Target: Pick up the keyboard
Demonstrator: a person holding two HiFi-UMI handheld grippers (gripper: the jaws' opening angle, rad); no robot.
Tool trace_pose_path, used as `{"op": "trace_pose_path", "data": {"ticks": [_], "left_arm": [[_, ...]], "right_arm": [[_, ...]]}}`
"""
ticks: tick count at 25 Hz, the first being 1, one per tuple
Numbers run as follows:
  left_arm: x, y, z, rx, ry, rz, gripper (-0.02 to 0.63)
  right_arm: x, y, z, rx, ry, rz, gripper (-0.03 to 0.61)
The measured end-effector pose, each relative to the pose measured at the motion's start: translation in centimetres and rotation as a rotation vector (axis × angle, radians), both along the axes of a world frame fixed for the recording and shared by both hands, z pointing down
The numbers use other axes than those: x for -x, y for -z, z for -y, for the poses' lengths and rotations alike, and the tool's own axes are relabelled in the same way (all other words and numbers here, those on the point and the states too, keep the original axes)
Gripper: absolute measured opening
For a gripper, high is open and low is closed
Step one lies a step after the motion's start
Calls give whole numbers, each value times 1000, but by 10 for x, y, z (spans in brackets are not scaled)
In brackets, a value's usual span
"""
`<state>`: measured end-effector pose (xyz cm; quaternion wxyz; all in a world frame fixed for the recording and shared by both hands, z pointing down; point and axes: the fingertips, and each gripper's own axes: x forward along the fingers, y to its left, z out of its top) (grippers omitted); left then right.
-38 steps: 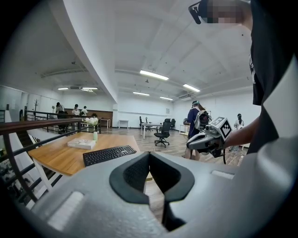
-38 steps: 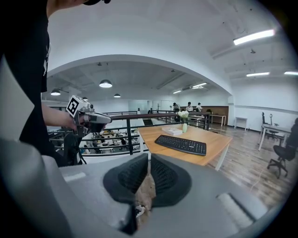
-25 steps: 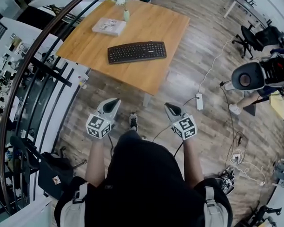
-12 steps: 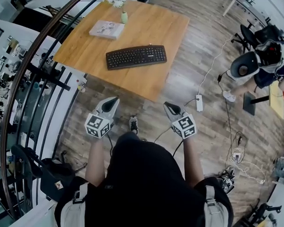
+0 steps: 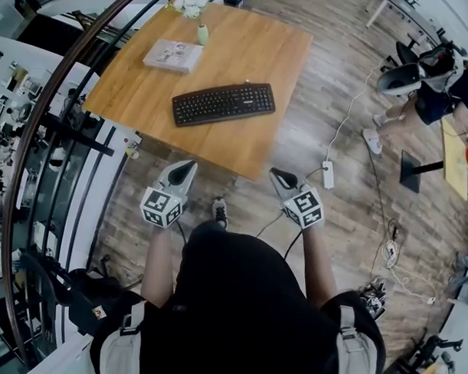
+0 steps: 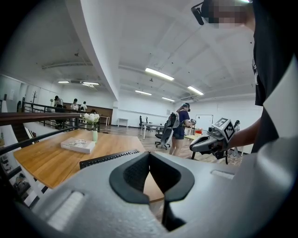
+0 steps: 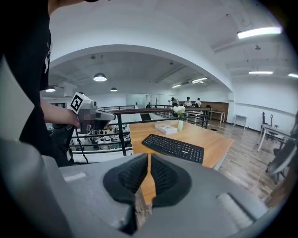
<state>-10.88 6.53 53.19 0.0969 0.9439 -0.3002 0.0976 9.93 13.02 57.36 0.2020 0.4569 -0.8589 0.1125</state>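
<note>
Keyboard (image 5: 224, 104) sits nearer than a sec ago; we're approaching w/ left gripper (image 5: 189, 167) & right gripper (image 5: 276, 175) jaws closed, empty.

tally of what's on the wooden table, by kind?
keyboard: 1
book: 1
vase of flowers: 1
Total: 3
</note>
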Motion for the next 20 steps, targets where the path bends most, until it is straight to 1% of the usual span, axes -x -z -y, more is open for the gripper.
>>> {"op": "trace_pose_path", "data": {"ticks": [9, 20], "left_arm": [[-6, 2, 42, 8, -5, 10, 11], [-14, -2, 87, 16, -36, 22, 11]], "right_arm": [[1, -2, 46, 7, 10, 12, 20], [-3, -8, 84, 16, -24, 32, 20]]}}
